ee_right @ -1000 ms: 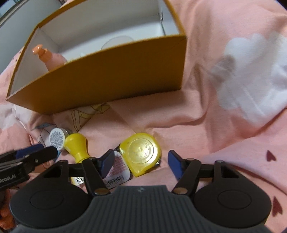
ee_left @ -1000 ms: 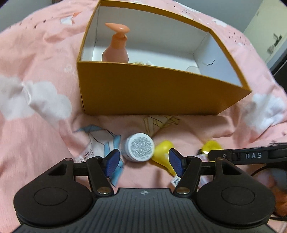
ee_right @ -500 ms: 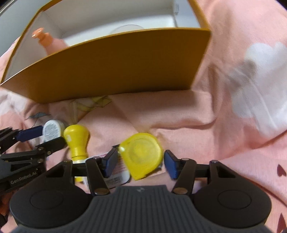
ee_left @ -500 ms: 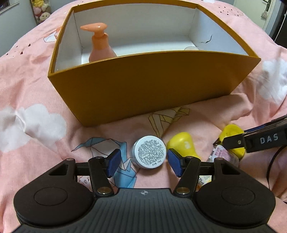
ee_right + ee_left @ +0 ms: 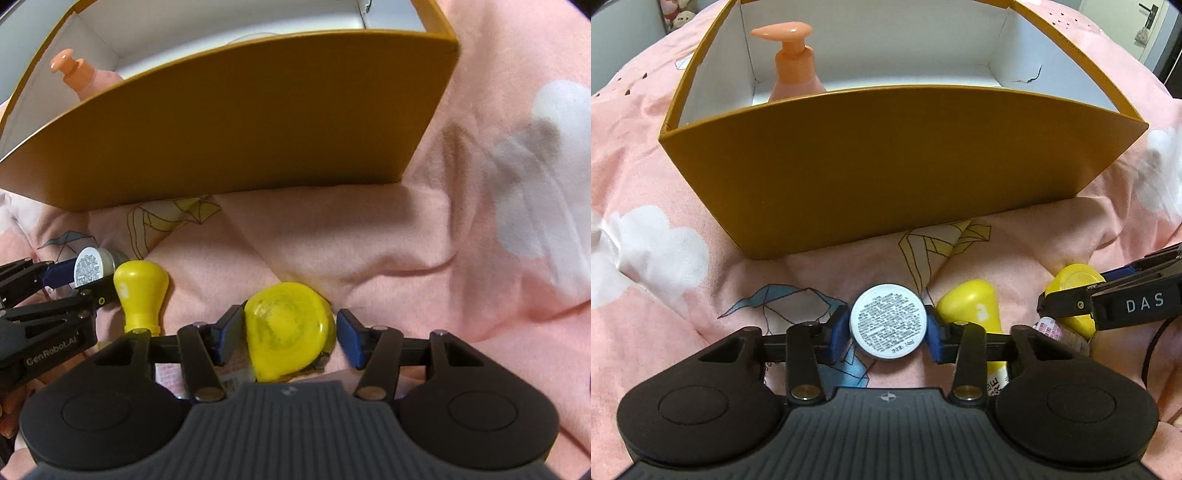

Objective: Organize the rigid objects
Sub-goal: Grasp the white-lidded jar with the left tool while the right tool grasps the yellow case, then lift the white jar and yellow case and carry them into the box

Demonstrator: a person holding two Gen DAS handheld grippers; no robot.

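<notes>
Pink cloud-print bedspread carries everything. Done so far: one peach plastic pump bottle stands in the mustard cardboard box. Your left gripper is closing on the small white round jar, pads look to be touching its sides. Right gripper straddles the yellow round tape measure, left pad against it, right pad just clear. Yellow bulb-capped bottle and a pink-labelled pack, half hidden, remain.

Two black plastic handheld grippers: ribbed grey bodies, blue rubber fingertip pads, brass-coloured screws, white "DAS" and "GenRobot.AI" lettering.
</notes>
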